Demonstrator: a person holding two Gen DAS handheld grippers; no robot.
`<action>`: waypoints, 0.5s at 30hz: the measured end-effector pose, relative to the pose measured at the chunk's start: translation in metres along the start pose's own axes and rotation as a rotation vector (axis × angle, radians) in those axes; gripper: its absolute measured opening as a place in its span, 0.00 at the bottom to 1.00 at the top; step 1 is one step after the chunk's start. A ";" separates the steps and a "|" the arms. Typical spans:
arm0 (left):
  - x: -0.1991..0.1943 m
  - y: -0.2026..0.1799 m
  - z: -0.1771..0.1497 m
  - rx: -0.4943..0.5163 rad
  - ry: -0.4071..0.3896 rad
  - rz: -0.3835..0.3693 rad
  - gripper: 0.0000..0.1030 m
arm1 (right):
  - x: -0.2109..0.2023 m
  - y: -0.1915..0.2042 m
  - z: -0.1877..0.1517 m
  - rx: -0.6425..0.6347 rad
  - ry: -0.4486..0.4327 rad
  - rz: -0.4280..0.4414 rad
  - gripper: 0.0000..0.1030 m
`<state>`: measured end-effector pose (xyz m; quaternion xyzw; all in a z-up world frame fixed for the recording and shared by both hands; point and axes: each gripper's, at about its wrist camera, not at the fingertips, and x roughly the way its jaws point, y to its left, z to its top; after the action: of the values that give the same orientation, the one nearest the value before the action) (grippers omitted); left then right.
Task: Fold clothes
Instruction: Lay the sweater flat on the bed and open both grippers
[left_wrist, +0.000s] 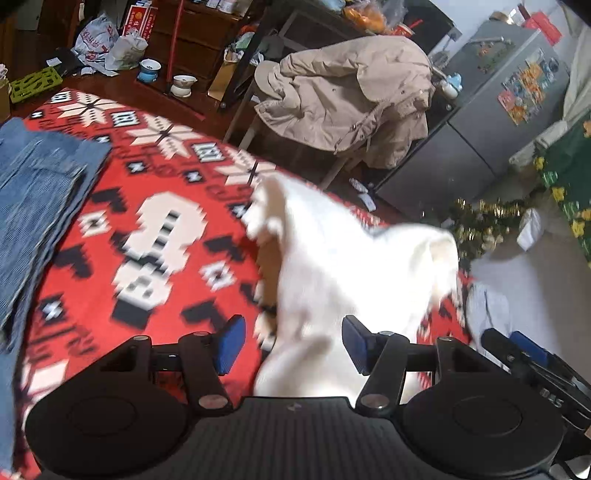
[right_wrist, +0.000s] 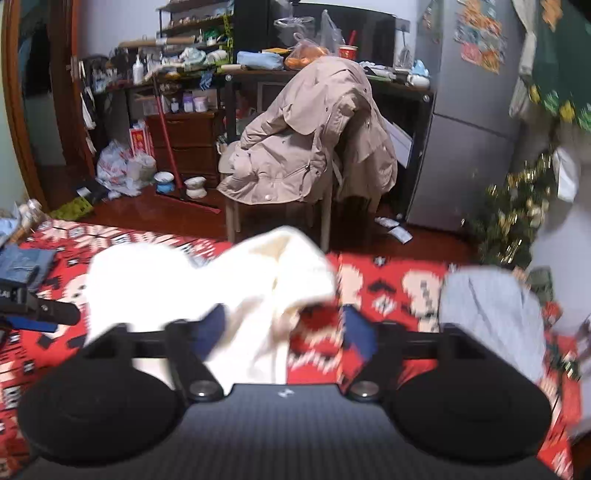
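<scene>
**White Garment Between Two Open Grippers on the Red Blanket**

The white garment (left_wrist: 343, 266) is located on the red patterned blanket (left_wrist: 147, 229), bunched and partly raised, directly ahead of both grippers. It is blurred in both views.

In the left wrist view, the left gripper (left_wrist: 293, 345) is seen with its jaws parted to a moderate width. The white cloth lies between the blue pads (left_wrist: 231, 345), but no pad is seen pressing on it; nothing is gripped. At the right edge of this view part of the right gripper (left_wrist: 532, 354) is visible.

In the right wrist view, the right gripper (right_wrist: 284, 332) is seen with its jaws spread wide. The cloth is draped over the left-hand pad (right_wrist: 210, 332), while the other pad stands clear over the blanket; nothing is clamped.

Folded blue denim (left_wrist: 40, 206) is shown large on the blanket only in the left wrist view; in the right wrist view it appears small at the far left. A pale grey-blue garment (right_wrist: 491, 314) is shown clearly at the right of the blanket in the right wrist view, and only as a sliver in the other.

Beyond the blanket, a dark red-brown floor (right_wrist: 147, 210) is seen. A beige coat (right_wrist: 306, 136) is draped over a chair before a cluttered dark desk (right_wrist: 402, 92). A grey refrigerator (right_wrist: 469, 110) stands at the right, with gold tinsel (right_wrist: 517, 206) near it. Two small bowls (left_wrist: 166, 75) and plastic bags (right_wrist: 122, 166) rest on the floor by a wooden dresser (right_wrist: 184, 140).
</scene>
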<state>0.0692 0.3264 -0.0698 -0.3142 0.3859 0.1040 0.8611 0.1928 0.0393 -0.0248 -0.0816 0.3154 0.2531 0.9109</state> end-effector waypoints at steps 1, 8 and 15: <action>-0.007 0.000 -0.009 0.008 0.009 -0.007 0.56 | -0.010 -0.001 -0.010 0.011 -0.002 0.007 0.86; -0.057 -0.023 -0.080 0.118 -0.006 -0.053 0.63 | -0.094 0.012 -0.086 -0.012 -0.041 -0.004 0.99; -0.095 -0.038 -0.146 0.185 -0.012 -0.080 0.74 | -0.178 0.038 -0.145 -0.081 -0.096 -0.059 0.99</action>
<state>-0.0669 0.2122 -0.0565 -0.2479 0.3757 0.0351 0.8923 -0.0239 -0.0452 -0.0289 -0.1151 0.2582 0.2422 0.9281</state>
